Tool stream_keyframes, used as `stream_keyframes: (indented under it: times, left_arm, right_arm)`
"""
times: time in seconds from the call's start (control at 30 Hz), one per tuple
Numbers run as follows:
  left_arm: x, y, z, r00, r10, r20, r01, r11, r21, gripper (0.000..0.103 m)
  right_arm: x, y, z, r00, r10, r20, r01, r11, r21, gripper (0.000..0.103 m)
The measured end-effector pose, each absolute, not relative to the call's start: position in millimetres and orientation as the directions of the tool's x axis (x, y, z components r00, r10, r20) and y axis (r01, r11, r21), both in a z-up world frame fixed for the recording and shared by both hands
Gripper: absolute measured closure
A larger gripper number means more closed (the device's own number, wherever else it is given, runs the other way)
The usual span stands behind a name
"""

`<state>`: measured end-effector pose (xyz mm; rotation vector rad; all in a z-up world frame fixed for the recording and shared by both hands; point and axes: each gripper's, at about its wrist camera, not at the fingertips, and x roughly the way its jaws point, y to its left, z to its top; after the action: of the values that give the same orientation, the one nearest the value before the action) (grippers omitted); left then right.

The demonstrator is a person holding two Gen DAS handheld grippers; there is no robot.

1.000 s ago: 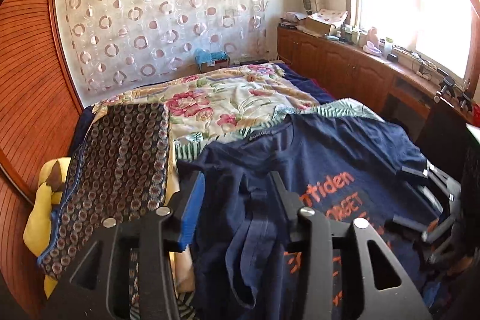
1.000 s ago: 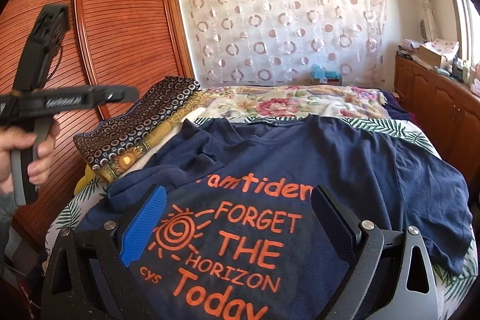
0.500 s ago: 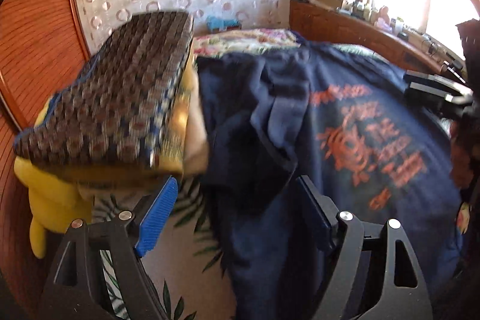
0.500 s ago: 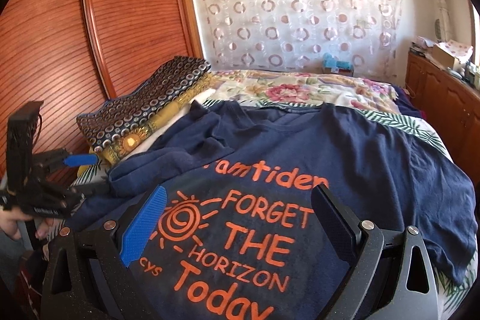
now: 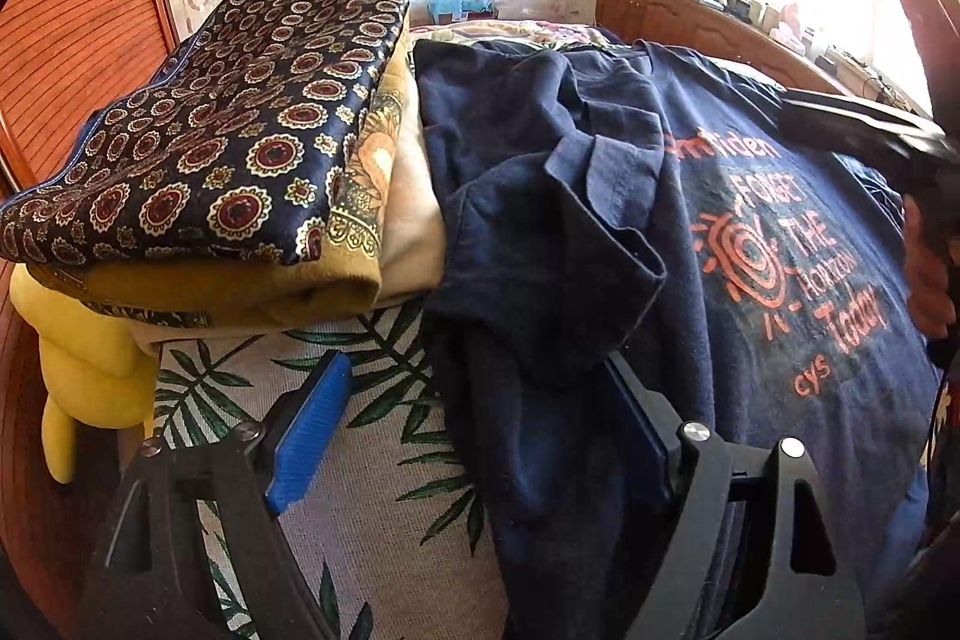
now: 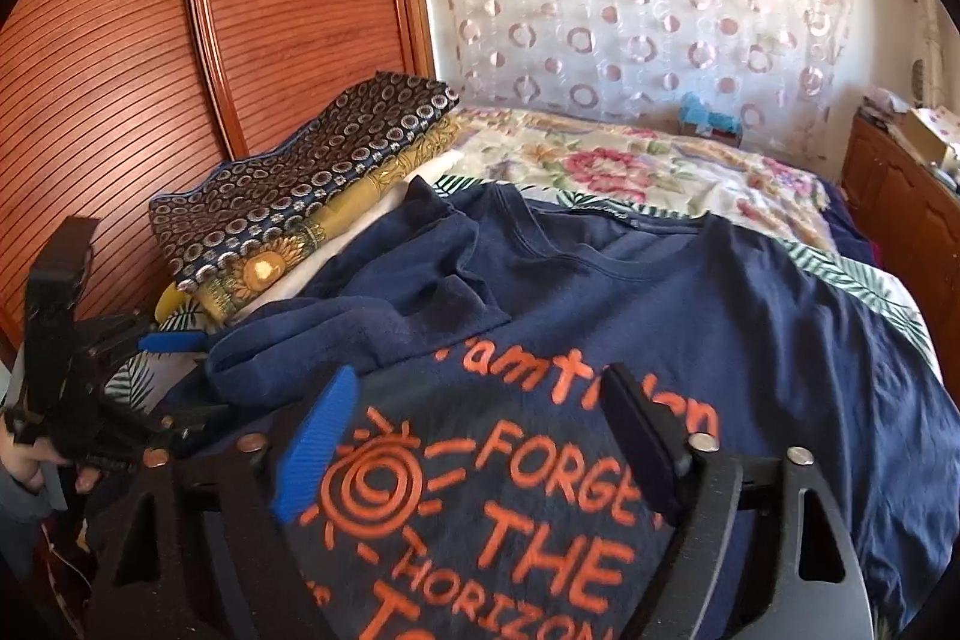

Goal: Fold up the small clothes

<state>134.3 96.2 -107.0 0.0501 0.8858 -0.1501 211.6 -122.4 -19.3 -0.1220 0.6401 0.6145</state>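
Note:
A navy T-shirt (image 6: pixel 720 316) with orange print lies face up on the bed; it also shows in the left wrist view (image 5: pixel 750 196). Its left sleeve (image 5: pixel 540 244) is folded inward and rumpled. My left gripper (image 5: pixel 474 436) is open at the shirt's left edge, with the side hem between its fingers. It shows at the left of the right wrist view (image 6: pixel 162 376). My right gripper (image 6: pixel 474 430) is open low over the orange print, empty. It shows dark at the right edge of the left wrist view (image 5: pixel 864 130).
A stack of folded clothes (image 5: pixel 240 148) topped by a patterned navy piece sits left of the shirt, over a yellow plush (image 5: pixel 90 370). A leaf-print sheet (image 5: pixel 372 490) and floral quilt (image 6: pixel 630 166) cover the bed. A wooden wardrobe (image 6: pixel 210 40) stands left, a wooden cabinet (image 6: pixel 900 196) right.
My left gripper dropped from above the shirt to its left edge, let go of the cloth and opened wide. My right gripper narrowed a little and moved closer over the print.

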Motion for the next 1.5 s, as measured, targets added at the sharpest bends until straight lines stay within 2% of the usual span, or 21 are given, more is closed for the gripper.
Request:
stream_keyframes:
  times: [0.1,0.43,0.53,0.57,0.6,0.63,0.67,0.77,0.93,1.07,1.2,1.23,1.3,1.37,1.5]
  left_arm:
    - [135,97,-107,0.623,-0.111,-0.775,0.151,0.988,-0.021,0.02]
    - [133,99,-108,0.623,-0.115,-0.773,0.147,0.989,-0.029,0.02]
    - [133,99,-109,0.624,-0.114,-0.773,0.145,0.989,-0.028,0.02]
    - [133,98,-109,0.625,-0.113,-0.773,0.144,0.989,-0.028,0.02]
    - [133,99,-109,0.625,-0.114,-0.773,0.144,0.989,-0.029,0.02]
    - [133,99,-109,0.625,-0.116,-0.772,0.144,0.989,-0.031,0.02]
    - [133,99,-109,0.625,-0.117,-0.772,0.144,0.989,-0.033,0.02]
    - [133,100,-109,0.625,-0.117,-0.771,0.144,0.989,-0.034,0.02]
    - [133,101,-108,0.626,-0.113,-0.771,0.135,0.99,-0.035,0.02]
    - [132,101,-108,0.627,-0.108,-0.772,0.128,0.991,-0.035,0.02]
    - [131,102,-108,0.627,-0.105,-0.772,0.124,0.992,-0.034,0.02]
    - [131,102,-108,0.627,-0.105,-0.772,0.123,0.992,-0.035,0.02]
    - [131,102,-108,0.627,-0.102,-0.772,0.123,0.992,-0.031,0.02]
    - [131,102,-107,0.627,-0.1,-0.773,0.123,0.992,-0.028,0.02]
    - [120,96,-96,0.686,-0.073,-0.723,0.128,0.992,0.021,0.02]
  right_arm:
    - [233,-112,-21,0.602,0.499,-0.623,-0.579,0.81,0.089,0.033]
    - [287,-58,-42,0.511,0.437,-0.74,-0.631,0.775,0.022,0.048]
    - [298,-46,-48,0.502,0.408,-0.762,-0.637,0.771,-0.007,0.062]
    - [298,-45,-49,0.501,0.408,-0.763,-0.642,0.766,-0.012,0.064]
    - [297,-45,-49,0.504,0.414,-0.758,-0.642,0.767,-0.007,0.074]
    - [293,-46,-48,0.507,0.414,-0.756,-0.649,0.76,-0.019,0.089]
    - [287,-49,-45,0.526,0.409,-0.746,-0.654,0.755,-0.047,0.095]
    - [269,-63,-32,0.559,0.442,-0.702,-0.669,0.741,-0.066,0.098]
    - [238,-101,-31,0.628,0.444,-0.64,-0.627,0.775,-0.077,0.098]
    - [225,-129,-42,0.647,0.403,-0.647,-0.567,0.822,-0.056,0.098]
    - [197,-157,-35,0.657,0.422,-0.625,-0.531,0.848,0.015,0.093]
    - [188,-163,-34,0.66,0.428,-0.618,-0.524,0.851,0.03,0.09]
    - [169,-172,-32,0.659,0.442,-0.608,-0.517,0.854,0.062,0.076]
    - [154,-177,-35,0.657,0.454,-0.602,-0.513,0.854,0.084,0.048]
    - [122,-188,-45,0.655,0.422,-0.626,-0.492,0.868,0.07,0.046]
